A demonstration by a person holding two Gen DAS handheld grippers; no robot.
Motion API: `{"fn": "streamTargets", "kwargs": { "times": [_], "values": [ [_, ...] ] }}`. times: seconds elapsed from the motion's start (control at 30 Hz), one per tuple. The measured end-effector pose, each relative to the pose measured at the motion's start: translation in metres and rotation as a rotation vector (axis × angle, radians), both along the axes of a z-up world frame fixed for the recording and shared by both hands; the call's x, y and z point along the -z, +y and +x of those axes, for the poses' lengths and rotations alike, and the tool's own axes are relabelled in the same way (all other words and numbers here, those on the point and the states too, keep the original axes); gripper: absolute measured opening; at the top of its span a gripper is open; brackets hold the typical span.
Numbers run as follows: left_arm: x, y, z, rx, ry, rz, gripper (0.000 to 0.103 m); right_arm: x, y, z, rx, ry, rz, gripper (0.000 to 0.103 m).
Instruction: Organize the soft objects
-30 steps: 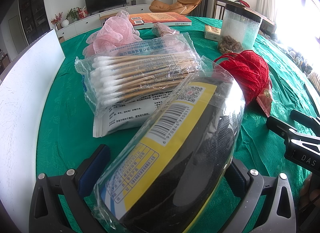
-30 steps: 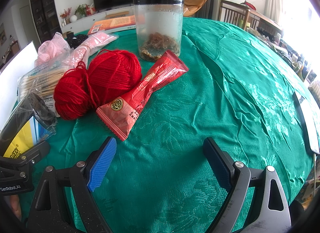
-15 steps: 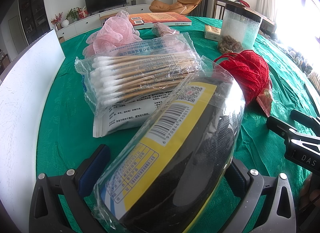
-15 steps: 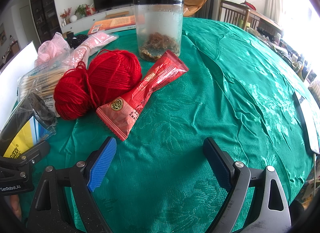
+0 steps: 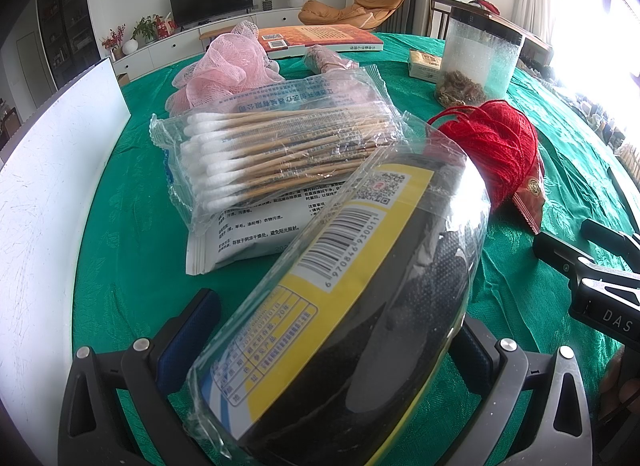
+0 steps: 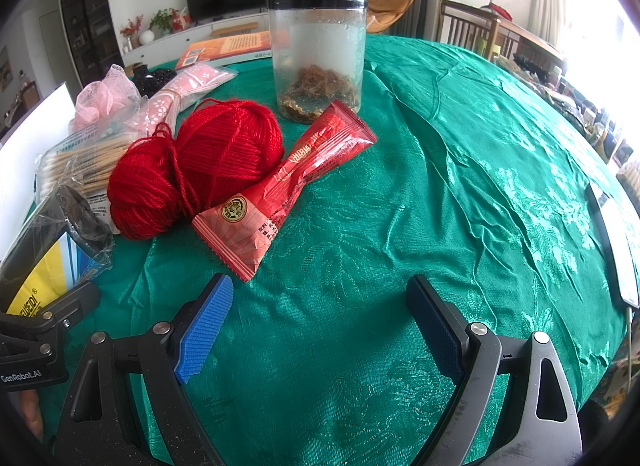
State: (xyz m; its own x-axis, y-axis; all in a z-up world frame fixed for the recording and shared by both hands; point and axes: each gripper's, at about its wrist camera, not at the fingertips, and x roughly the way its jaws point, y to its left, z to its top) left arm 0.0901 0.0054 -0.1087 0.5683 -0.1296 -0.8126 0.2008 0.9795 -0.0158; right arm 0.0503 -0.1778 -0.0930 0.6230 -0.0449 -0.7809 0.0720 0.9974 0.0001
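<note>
A black soft pack in clear wrap with a yellow label lies tilted between the fingers of my left gripper, which is shut on it. The pack's far end reaches over a bag of cotton swabs. Two red yarn balls sit on the green tablecloth, with a red snack packet leaning on them. My right gripper stands open over bare cloth, a short way in front of the packet. A pink mesh puff lies behind the swabs.
A clear jar with a black lid stands behind the yarn. A white board stands upright along the table's left edge. An orange book and a small box lie at the back. A flat device rests near the right edge.
</note>
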Motion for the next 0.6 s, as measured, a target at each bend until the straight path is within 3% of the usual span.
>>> {"fn": "streamTargets", "kwargs": {
  "times": [0.47,0.6],
  "values": [
    [-0.0004,-0.0007,-0.0016,0.005,0.002,0.007,0.103,0.0,0.0,-0.0001,-0.001,-0.001,0.0,0.09],
    [-0.0039,0.0,-0.005,0.033,0.089,0.024,0.103,0.0003,0.0002,0.0003,0.0,0.0,-0.001,0.09]
  ]
}}
